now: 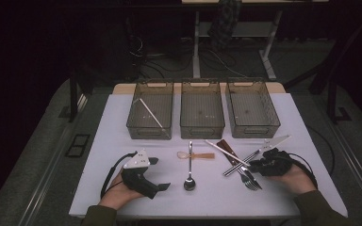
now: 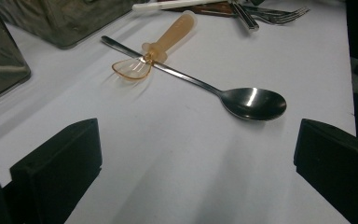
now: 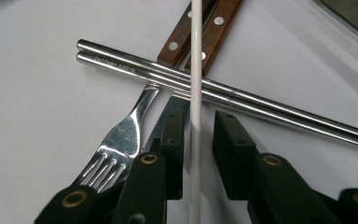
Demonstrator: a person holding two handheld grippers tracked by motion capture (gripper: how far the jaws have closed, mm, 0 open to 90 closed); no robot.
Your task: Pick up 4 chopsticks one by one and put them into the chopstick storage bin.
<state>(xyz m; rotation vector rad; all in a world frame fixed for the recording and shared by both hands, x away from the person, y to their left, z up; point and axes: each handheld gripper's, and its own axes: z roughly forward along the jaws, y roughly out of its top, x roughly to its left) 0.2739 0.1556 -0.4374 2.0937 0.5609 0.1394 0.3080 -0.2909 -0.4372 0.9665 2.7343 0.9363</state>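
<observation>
On the right of the tabletop (image 1: 122, 197), my right tool (image 3: 196, 140) straddles the white chopstick (image 3: 196, 70) atop the cutlery pile, jaws narrowed but not yet pinching. Next: squeeze, lift toward the left bin (image 1: 136, 127), I reckon. Left tool (image 2: 191, 163) rests wide open, empty.

The spoon (image 2: 254, 102) was glossy polished metal, like the chopsticks (image 3: 223, 91). The fork (image 3: 121, 140) had a shiny metal head and riveted wooden handle. The white stick (image 3: 196, 93) looked smooth plastic; the desk (image 2: 191, 163) matt white.
</observation>
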